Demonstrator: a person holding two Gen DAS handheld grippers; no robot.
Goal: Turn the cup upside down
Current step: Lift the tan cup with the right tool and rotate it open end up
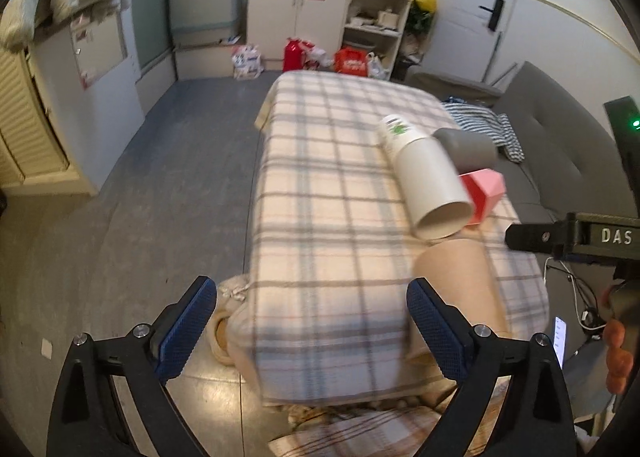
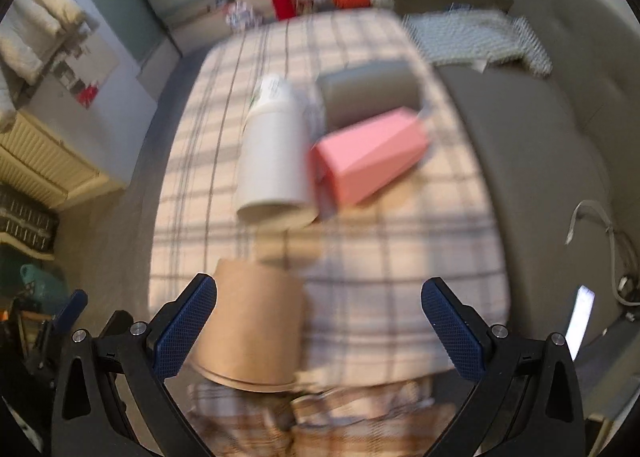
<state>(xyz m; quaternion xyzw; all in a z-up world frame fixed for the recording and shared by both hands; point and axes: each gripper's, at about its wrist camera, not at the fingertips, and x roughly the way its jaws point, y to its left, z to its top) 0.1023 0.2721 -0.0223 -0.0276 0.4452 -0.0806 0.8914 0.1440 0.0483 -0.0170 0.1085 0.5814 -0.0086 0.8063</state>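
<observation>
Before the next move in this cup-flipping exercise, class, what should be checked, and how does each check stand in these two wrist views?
1. Left gripper open: ok, jaws wide apart, nothing between them.
2. Right gripper open: ok, also holding nothing.
3. Brown paper cup within reach: ok, it sits at the near edge of the plaid tablecloth, beside the right gripper's left finger.
4. Brown cup already flipped: cannot tell, the view is blurred, though the wide rim seems lowest.
5. Neighbours apart from it: ok, the white cup, pink cup and grey cup lie farther back.
</observation>
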